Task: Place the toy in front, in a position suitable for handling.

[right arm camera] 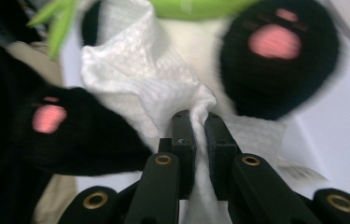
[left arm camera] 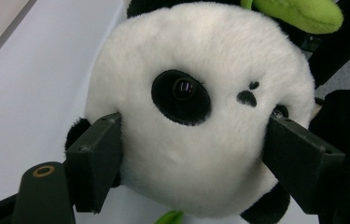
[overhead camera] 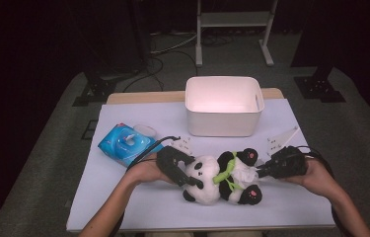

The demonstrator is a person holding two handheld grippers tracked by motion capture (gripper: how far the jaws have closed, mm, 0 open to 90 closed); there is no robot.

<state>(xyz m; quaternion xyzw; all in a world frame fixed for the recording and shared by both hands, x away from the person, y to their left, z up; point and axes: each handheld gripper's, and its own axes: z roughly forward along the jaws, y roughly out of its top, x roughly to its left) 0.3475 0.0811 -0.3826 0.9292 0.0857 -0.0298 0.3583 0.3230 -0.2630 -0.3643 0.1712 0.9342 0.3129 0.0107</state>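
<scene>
Forearms entering from the near table edge in the high view, both angled inward toward a plush panda [overhead camera: 222, 177] lying on its back near the front centre of the white table [overhead camera: 138, 207]. Left hand [overhead camera: 145, 173] wrapped around the left gripper [overhead camera: 191, 178], jaws reaching in from the left and spread wide around the panda's head. In the left gripper view, both pads pressed into the white fur at either side of the face [left arm camera: 200, 116], one dark eye patch and the small nose between them. Right hand [overhead camera: 315, 175] holding the right gripper [overhead camera: 260, 172] low and roughly level, pointed at the panda's lower body between its two feet. In the right gripper view, jaws nearly together, pinching a fold of white wipe [right arm camera: 163, 88] laid against the belly; black feet with pink soles [right arm camera: 275, 42] on both sides, slightly blurred. Green plush leaf [overhead camera: 227, 168] across the panda's neck.

White rectangular bin [overhead camera: 223, 105] well behind the panda, toward the far edge; nothing visible inside. Blue packet of wipes [overhead camera: 128, 143] left of centre, just beside the left gripper's cable, lid flap raised. Printing on the packet too small to read.
</scene>
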